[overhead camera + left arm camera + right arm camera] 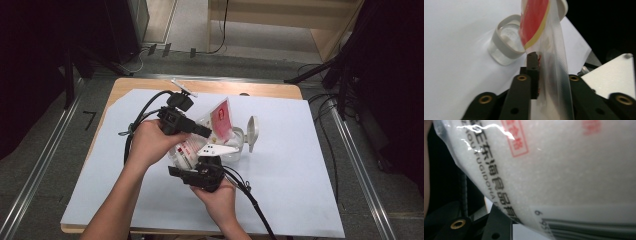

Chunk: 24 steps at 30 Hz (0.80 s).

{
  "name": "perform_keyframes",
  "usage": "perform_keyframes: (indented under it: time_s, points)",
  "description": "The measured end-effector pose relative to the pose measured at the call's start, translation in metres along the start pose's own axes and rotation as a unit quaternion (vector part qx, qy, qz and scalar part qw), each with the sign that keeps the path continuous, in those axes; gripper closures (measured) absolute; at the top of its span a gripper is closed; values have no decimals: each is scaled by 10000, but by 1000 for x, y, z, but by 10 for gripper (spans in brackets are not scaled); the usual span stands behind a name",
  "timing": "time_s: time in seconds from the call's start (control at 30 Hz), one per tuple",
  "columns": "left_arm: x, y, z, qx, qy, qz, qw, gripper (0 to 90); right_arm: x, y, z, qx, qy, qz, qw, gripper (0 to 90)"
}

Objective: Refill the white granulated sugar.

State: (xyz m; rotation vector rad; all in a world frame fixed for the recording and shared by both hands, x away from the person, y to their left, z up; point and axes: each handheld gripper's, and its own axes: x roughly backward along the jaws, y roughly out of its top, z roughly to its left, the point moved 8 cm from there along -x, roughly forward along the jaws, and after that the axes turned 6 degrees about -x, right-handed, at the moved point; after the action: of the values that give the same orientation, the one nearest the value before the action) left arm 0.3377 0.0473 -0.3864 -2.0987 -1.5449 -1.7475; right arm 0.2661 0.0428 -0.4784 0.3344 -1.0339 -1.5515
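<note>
Both forearms reach in over the table. The left hand (147, 142) holds the black two-jaw left gripper (202, 131), its jaws pinched together. The right hand (217, 195) steadies the black right gripper (210, 162) just beneath, tilted upward.

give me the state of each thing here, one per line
bag: held up and tilted, its mouth at the jar, white grains inside
jar: open, upright on the white sheet
lid: off the jar's mouth, tipped up beside it
left gripper: shut on the bag's clear edge
right gripper: under the bag, jaws hidden
</note>
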Motion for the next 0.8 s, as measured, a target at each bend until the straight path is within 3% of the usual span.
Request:
perform_keyframes:
  time_s: [0.17,0.3,0.4,0.43,0.63,0.8]
  points:
    - [2,1,1,105,133,21,9999,900,-3,0,-1,304,-306,188,9989,575]
    - [5,3,3,221,66,-31,9997,900,-6,1,-1,591,-624,273,9959,579]
    - [5,5,2,184,69,-144,9997,893,-5,3,0,536,-595,238,9965,612]
    - [5,7,1,180,47,-194,9996,880,-4,6,2,425,-453,182,9979,620]
    - [8,11,-1,-42,93,-205,9997,859,-3,12,7,109,-198,45,9997,624]
    - [7,14,-2,-15,110,-211,9997,842,-3,15,10,-35,-51,26,10000,623]
